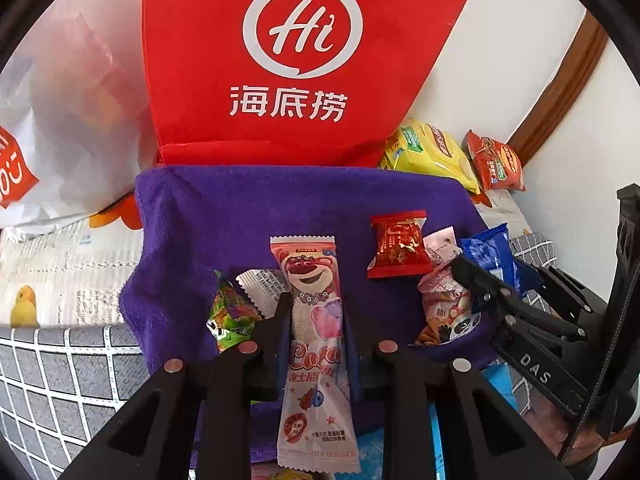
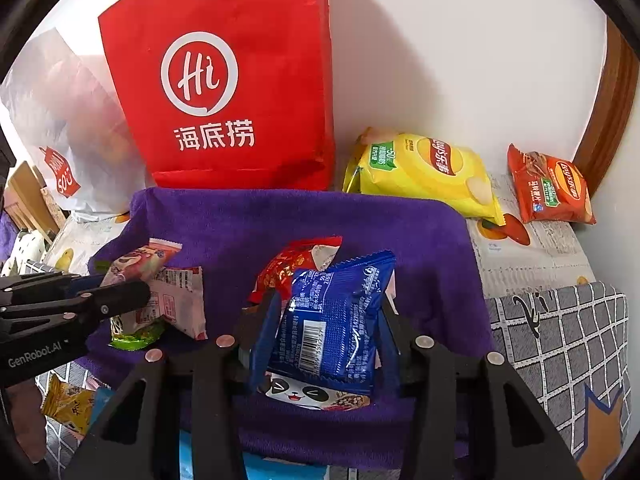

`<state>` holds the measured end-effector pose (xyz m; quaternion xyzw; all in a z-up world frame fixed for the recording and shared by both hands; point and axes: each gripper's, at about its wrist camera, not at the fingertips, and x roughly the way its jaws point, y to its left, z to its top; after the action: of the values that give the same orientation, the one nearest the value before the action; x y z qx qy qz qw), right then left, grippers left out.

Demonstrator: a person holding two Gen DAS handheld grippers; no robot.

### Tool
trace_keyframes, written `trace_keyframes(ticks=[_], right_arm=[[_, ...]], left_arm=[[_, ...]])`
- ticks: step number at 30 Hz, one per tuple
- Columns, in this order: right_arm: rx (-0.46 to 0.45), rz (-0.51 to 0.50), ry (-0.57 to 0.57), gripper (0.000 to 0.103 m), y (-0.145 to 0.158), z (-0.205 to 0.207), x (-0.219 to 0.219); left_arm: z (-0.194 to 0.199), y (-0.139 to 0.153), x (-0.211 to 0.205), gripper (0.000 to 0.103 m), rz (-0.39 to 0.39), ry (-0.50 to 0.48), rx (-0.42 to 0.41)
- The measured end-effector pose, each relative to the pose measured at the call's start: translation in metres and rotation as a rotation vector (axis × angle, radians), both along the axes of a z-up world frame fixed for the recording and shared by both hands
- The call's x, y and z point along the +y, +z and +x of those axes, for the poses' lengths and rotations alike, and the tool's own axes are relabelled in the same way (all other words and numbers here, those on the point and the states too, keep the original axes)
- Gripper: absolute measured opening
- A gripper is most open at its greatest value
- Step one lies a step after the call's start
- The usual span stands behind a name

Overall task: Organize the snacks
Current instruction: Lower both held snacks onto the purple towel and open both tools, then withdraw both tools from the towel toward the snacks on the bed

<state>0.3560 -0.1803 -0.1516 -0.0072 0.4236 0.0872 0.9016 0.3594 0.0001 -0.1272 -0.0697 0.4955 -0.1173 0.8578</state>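
Observation:
My left gripper (image 1: 316,308) is shut on a long pink bear snack packet (image 1: 314,320), held over the purple towel (image 1: 224,216). My right gripper (image 2: 326,308) is shut on a blue snack packet (image 2: 332,320), also over the towel (image 2: 400,224). In the left wrist view the right gripper (image 1: 460,268) comes in from the right with the blue packet (image 1: 488,252). In the right wrist view the left gripper (image 2: 136,292) comes in from the left with the pink packet (image 2: 136,264). A red packet (image 1: 398,248), a green candy packet (image 1: 232,316) and a panda packet (image 2: 312,394) lie on the towel.
A red Haidilao bag (image 2: 224,80) stands behind the towel against the wall. A white plastic bag (image 1: 72,120) is to its left. A yellow chips bag (image 2: 424,172) and an orange chips bag (image 2: 548,188) lie at the back right. A grey checked cloth (image 2: 568,340) covers the surface.

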Motion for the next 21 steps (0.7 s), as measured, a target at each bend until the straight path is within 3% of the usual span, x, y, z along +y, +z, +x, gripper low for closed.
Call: trace_keyframes(ticks=[4, 5, 6, 8, 21], right_arm=[[-0.004, 0.001, -0.005, 0.059, 0.004, 0.0, -0.003], [-0.006, 0.007, -0.008, 0.062, 0.006, -0.002, -0.005], [-0.006, 0.016, -0.014, 0.067, 0.008, -0.003, -0.007], [-0.012, 0.036, -0.032, 0.071, 0.012, -0.006, -0.011], [-0.023, 0.047, -0.063, 0.073, 0.032, -0.049, -0.021]], left_arm=[[0.0, 0.001, -0.004, 0.025, 0.008, -0.018, 0.007], [-0.001, 0.002, -0.005, 0.033, 0.008, -0.022, 0.009], [-0.001, 0.003, -0.006, 0.05, 0.004, -0.022, 0.01], [-0.004, 0.007, -0.007, 0.073, -0.017, -0.022, 0.004], [-0.057, 0.039, 0.006, 0.073, -0.037, -0.01, -0.073]])
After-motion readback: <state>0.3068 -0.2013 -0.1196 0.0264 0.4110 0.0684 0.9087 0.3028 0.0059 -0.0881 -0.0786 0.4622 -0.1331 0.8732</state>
